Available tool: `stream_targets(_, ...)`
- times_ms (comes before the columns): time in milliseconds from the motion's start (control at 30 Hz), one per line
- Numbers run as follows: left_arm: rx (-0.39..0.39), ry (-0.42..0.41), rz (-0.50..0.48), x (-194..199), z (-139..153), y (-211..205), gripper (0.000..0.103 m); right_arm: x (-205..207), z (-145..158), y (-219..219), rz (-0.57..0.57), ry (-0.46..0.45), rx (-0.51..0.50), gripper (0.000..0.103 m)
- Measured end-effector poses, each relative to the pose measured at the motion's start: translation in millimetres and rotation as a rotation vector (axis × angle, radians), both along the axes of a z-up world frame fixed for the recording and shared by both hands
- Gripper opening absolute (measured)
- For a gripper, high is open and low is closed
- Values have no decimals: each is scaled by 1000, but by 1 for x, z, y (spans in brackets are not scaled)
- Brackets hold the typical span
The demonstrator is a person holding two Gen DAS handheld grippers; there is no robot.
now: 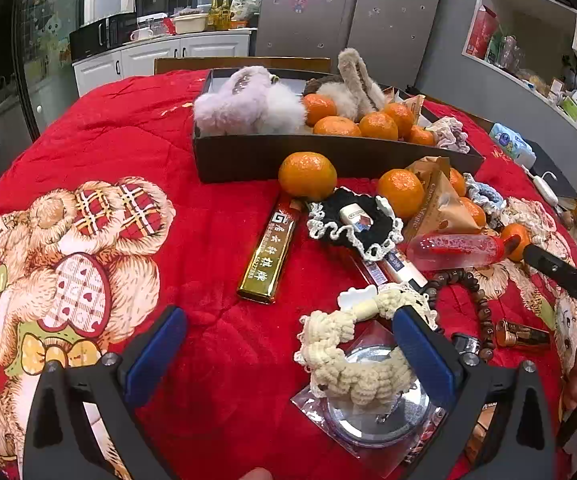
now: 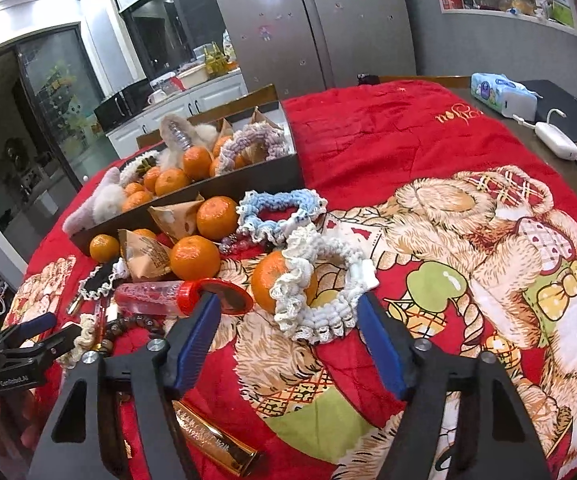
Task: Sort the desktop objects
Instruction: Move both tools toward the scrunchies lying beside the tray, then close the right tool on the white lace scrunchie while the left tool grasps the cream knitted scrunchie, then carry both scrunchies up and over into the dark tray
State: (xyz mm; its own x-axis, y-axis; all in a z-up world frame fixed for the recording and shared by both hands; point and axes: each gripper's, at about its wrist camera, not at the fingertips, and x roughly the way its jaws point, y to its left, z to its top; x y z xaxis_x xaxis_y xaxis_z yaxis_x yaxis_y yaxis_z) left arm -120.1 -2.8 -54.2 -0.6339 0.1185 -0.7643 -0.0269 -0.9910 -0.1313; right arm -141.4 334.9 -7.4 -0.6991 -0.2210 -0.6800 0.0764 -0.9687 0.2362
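Note:
My left gripper stands open over the red blanket. Its right finger rests against a cream crochet scrunchie that lies on a packaged round mirror. A gold bar and a black scrunchie lie beyond. My right gripper is open around a white crochet scrunchie and the tangerine it leans on; the pads do not press them. A black tray at the back holds fluffy toys, tangerines and scrunchies.
Loose tangerines, paper snack packets, a clear red-capped bottle, a bead bracelet and a blue scrunchie crowd the blanket by the tray. A tissue pack and a white charger sit at the table's right edge.

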Motion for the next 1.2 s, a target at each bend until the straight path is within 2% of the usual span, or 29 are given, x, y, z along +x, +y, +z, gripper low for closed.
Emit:
stream_targets(67,-21,0,5,1,0,2,102,-2,-1,-2,-7,-16,19,60)
stream_targets(133,-37,-4,3,1,-1,5,99,-2,-2,-4,-6,-19,33,57)
stream_targets(233,-32,-3,-7,1,-2,5,91,-2,-2,-5,-9,-21,46,47)
stream_targets(333,-50,1,-11,5,-2,5,74,-2,-3,-3,-21,-27,47,38)
stream_targets(400,-71,5,-5,7,-2,4,58,-2,-3,-1,-24,-26,39,34)
stream_targets(433,-86,6,4,7,-2,5,53,-2,-2,-1,-21,-23,34,30)
stream_targets(500,-86,11,3,10,-1,4,34,-1,-1,-2,-18,-18,32,25)
stream_targets(533,-83,15,2,11,-1,3,31,0,-1,-2,-13,-13,27,17)
stream_targets(600,-75,17,2,13,0,1,22,1,0,-3,-4,-11,30,15)
stream_targets(767,-38,24,-7,20,2,-4,15,7,5,-6,5,27,40,12)
stream_targets(1200,-8,117,-22,45,32,-6,15,24,22,-16,30,79,32,12)
